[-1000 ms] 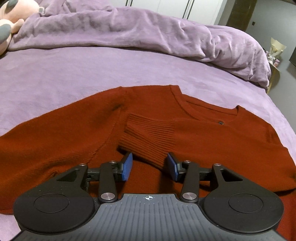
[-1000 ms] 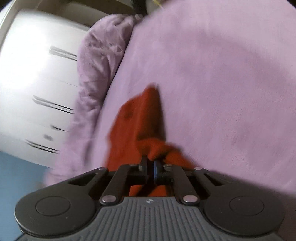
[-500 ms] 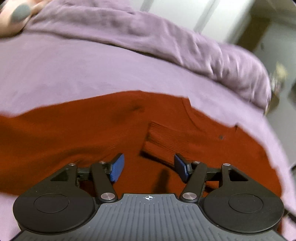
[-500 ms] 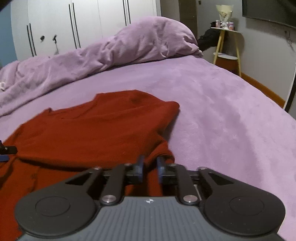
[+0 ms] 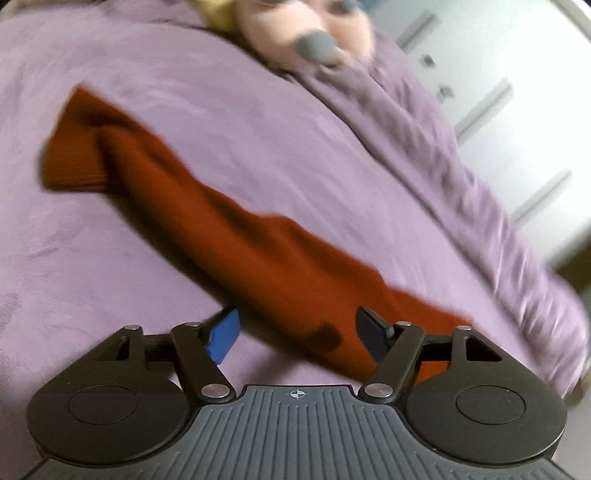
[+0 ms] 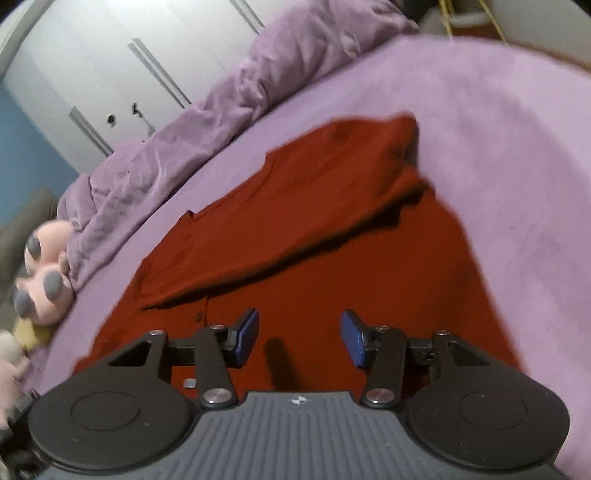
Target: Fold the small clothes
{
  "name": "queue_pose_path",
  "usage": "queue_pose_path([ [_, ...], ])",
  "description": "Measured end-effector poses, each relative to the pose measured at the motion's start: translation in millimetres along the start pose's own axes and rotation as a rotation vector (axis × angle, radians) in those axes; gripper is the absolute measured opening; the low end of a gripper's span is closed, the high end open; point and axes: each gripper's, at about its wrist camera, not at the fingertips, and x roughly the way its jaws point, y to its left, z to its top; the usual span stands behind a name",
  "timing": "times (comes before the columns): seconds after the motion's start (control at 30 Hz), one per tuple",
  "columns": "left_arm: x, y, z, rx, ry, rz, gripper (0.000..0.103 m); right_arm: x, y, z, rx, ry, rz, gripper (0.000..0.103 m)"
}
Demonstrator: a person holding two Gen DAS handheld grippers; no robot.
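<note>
A rust-red knit sweater lies flat on the purple bed, one sleeve folded across its body. In the left wrist view its other sleeve stretches out to the upper left, ending in a ribbed cuff. My left gripper is open and empty, just above the near part of that sleeve. My right gripper is open and empty, hovering over the sweater's lower body.
A crumpled purple duvet is heaped along the far side of the bed, white wardrobe doors behind it. A pink plush toy lies at the left; it also shows in the left wrist view. Bare purple sheet surrounds the sweater.
My right gripper has opened and let go of the sleeve, now lying folded across the sweater. My left gripper has swung left from the folded cuff to the outstretched sleeve and opened wider.
</note>
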Motion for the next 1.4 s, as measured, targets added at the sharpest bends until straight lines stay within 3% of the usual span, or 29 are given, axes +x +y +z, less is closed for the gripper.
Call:
queue_pose_path([
  [0.13, 6, 24, 15, -0.152, -0.1, -0.024, 0.07, 2, 5, -3, 0.033, 0.009, 0.013, 0.049],
  [0.2, 14, 34, 22, -0.205, -0.132, -0.015, 0.061, 4, 6, -3, 0.032, 0.018, 0.011, 0.049],
  [0.27, 21, 40, 31, -0.242, -0.14, 0.0, 0.042, 4, 8, -3, 0.031, 0.019, 0.018, 0.049],
  [0.3, 24, 41, 35, -0.245, -0.136, 0.012, 0.039, 5, 9, -3, 0.032, 0.019, 0.02, 0.049],
  [0.4, 22, 27, 42, -0.182, -0.124, 0.02, 0.025, 7, 12, -4, 0.02, 0.019, 0.018, 0.049],
  [0.43, 17, 24, 43, -0.135, -0.127, 0.02, 0.012, 7, 13, -5, 0.013, 0.017, 0.019, 0.049],
  [0.5, 7, 1, 41, -0.024, -0.153, 0.003, 0.013, 9, 14, -5, 0.0, 0.015, 0.019, 0.049],
  [0.73, -32, -141, 1, 0.388, -0.162, -0.333, 0.013, 11, 12, -4, 0.011, 0.01, 0.051, 0.049],
  [0.8, -33, -180, -24, 0.467, -0.115, -0.421, 0.014, 9, 10, -3, 0.021, 0.005, 0.065, 0.049],
  [0.83, -31, -198, -40, 0.513, -0.067, -0.473, 0.02, 8, 9, -3, 0.027, 0.005, 0.073, 0.049],
  [0.87, -27, -209, -58, 0.533, -0.016, -0.513, 0.033, 8, 8, -3, 0.032, 0.006, 0.078, 0.049],
  [0.93, -12, -223, -91, 0.547, 0.122, -0.562, 0.045, 8, 5, -3, 0.046, 0.009, 0.093, 0.049],
  [1.1, 11, -206, -134, 0.519, 0.256, -0.441, 0.046, 7, 8, 3, 0.025, 0.014, 0.139, 0.049],
  [1.23, 17, -183, -130, 0.517, 0.254, -0.321, 0.05, 18, 24, 11, -0.035, 0.036, 0.187, 0.049],
  [1.4, 7, -160, -122, 0.541, 0.252, -0.269, 0.054, 54, 50, 28, 0.006, 0.101, 0.291, 0.049],
])
